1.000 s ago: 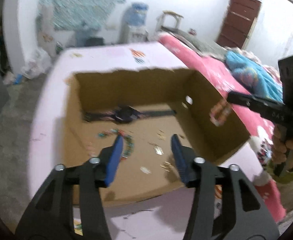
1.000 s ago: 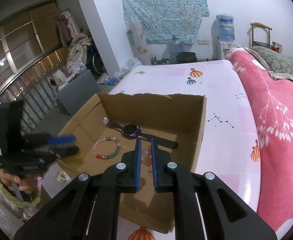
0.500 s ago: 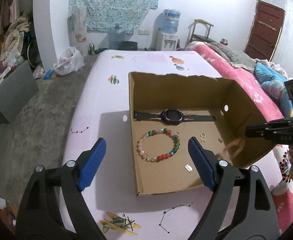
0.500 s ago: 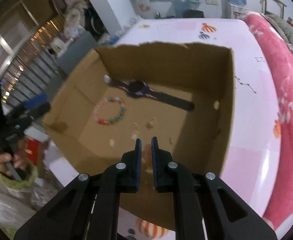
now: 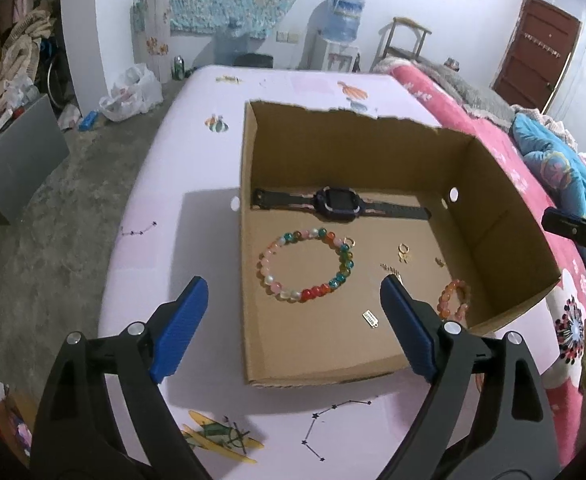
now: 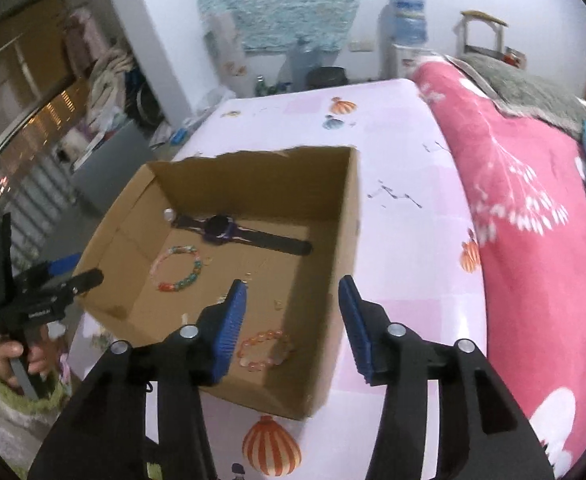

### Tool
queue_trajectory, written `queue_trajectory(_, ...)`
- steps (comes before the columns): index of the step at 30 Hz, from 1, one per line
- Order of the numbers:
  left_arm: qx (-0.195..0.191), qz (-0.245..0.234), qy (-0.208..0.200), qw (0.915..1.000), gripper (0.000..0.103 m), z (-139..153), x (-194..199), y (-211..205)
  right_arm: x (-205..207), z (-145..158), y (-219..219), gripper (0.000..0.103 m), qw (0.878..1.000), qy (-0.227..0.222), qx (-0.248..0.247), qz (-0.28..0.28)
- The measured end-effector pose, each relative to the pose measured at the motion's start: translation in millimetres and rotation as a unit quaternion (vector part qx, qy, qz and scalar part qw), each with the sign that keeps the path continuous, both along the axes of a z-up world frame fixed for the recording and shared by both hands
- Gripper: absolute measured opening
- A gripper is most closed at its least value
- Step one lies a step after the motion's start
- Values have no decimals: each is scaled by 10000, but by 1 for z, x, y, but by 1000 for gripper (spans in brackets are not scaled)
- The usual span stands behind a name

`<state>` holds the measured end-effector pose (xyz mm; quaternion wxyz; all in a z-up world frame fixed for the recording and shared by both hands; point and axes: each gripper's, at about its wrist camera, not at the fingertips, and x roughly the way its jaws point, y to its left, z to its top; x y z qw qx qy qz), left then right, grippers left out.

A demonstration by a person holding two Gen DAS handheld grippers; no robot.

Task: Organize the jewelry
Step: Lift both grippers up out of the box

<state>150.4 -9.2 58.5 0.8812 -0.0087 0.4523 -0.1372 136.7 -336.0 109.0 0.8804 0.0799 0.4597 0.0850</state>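
Observation:
An open cardboard box [image 5: 505, 216] stands on a pink table. In it lie a dark watch [image 5: 335, 203], a multicoloured bead bracelet [image 5: 307, 265], a small orange bead bracelet [image 5: 455, 299], small gold earrings [image 5: 403, 251] and a small tag [image 5: 370, 317]. My left gripper [image 5: 293, 322] is open and empty above the box's near edge. My right gripper [image 6: 293, 320] is open and empty above the box's near right corner [image 6: 345, 280], with the orange bracelet [image 6: 263, 348] on the box floor below it. The watch [image 6: 229, 230] and the multicoloured bracelet [image 6: 179, 268] also show there.
A pink patterned bed cover [image 6: 533, 220] lies right of the table. The table's left edge [image 5: 133, 208] drops to a grey floor. A water dispenser [image 5: 339, 36], a chair [image 5: 403, 40] and a brown door [image 5: 533, 56] stand at the back.
My right gripper has opened and the orange bracelet it held now lies on the box floor. My left gripper has drawn back, opened wide and stays empty.

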Motion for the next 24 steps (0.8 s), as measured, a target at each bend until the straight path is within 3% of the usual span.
queue_trajectory(8,264,-28,505,9984,84,-19,10,-22,14,-51,-11,53,9934,873,719,-173)
queue_trajectory(10,346,7,517,9981,86,-21,10,-27,14,-55,-8,54,9918,923,877,-92)
queue_trajectory(24,541,111,634,9965,87,-22,14,-35,15,-53,1,56,9934,936,666,24)
